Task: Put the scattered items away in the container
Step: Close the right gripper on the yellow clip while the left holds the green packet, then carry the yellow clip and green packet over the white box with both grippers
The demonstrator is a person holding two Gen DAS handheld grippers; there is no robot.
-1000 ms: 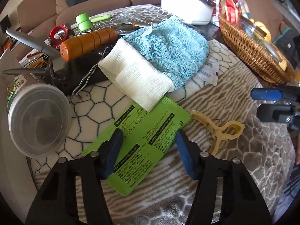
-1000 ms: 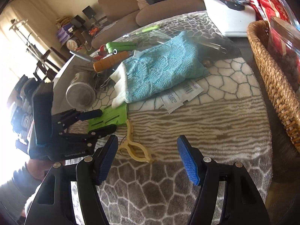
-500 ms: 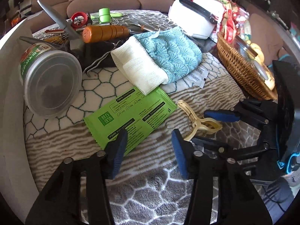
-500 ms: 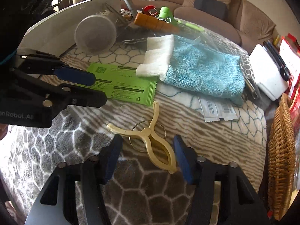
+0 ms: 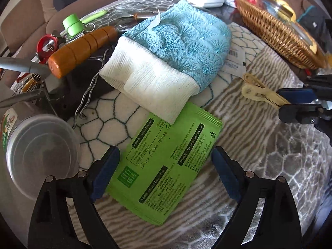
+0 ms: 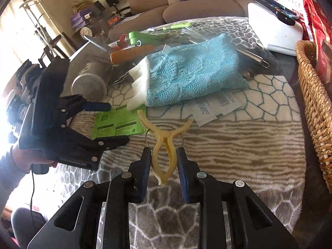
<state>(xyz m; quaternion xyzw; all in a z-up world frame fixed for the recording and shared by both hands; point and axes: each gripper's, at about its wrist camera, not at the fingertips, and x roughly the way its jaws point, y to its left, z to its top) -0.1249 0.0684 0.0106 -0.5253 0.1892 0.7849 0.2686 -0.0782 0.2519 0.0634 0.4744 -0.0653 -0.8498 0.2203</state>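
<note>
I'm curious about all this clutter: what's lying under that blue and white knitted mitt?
Under the mitt, a green packet corner sits beneath the white cuff, and white sachets poke out from its blue side. Anything further beneath is covered.

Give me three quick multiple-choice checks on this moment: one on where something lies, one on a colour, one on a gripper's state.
1. Where does the flat green printed sachet lie?
A. in the wicker basket
B. on the patterned blanket, one corner under the white cuff of the blue knitted mitt
C. on the sofa

2. What colour is the plastic clothes peg?
A. red
B. black
C. pale yellow

3. How does the left gripper stand?
A. wide open over the sachet
B. shut on the peg
C. shut on the mitt

Answers: 1 B, the mitt's cuff overlaps the sachet's top edge on the blanket. 2 C, the peg is cream-yellow between the right gripper's pads. 3 A, its pads sit either side of the sachet, apart from it.
</note>
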